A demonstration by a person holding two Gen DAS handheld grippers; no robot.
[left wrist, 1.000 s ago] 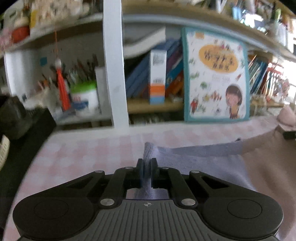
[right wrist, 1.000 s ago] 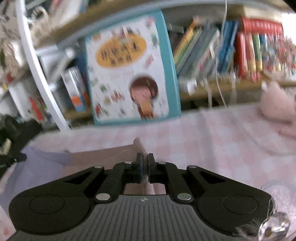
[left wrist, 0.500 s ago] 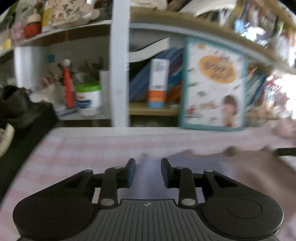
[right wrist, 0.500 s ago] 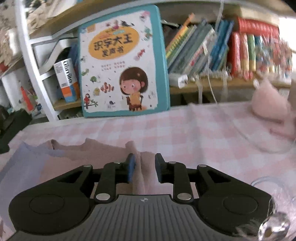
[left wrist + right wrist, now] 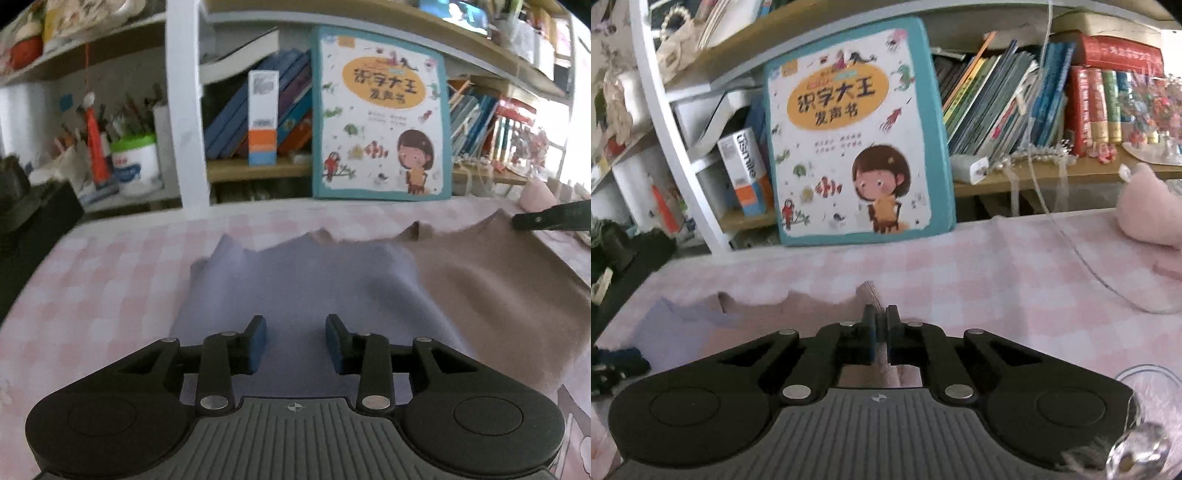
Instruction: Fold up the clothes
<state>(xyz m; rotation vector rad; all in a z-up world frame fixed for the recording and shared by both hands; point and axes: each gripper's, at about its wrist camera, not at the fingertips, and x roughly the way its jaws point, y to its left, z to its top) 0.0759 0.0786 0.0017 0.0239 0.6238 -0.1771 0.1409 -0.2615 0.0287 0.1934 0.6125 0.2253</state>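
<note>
A two-tone garment lies spread on the pink checked table point(image 5: 110, 266), its left part lavender point(image 5: 295, 280) and its right part mauve-brown point(image 5: 498, 288). My left gripper point(image 5: 295, 328) hovers open just above the lavender part, with nothing between its fingers. My right gripper point(image 5: 880, 319) is shut on a raised fold of the mauve-brown cloth point(image 5: 812, 314) at the garment's far right edge. Its black tip point(image 5: 546, 219) also shows in the left wrist view. The lavender part point(image 5: 672, 332) appears at the left of the right wrist view.
A bookshelf runs along the table's far side, with a large picture book point(image 5: 380, 114) leaning on it and a white post point(image 5: 184, 110). A pink plush point(image 5: 1145, 218) and a clear plastic piece point(image 5: 1137, 387) sit at the right. Black gear point(image 5: 29, 206) stands left.
My left gripper let go of the lavender fold and opened wide; the cloth now lies flat. My right gripper opened half a second ago and has shut again on the mauve-brown edge.
</note>
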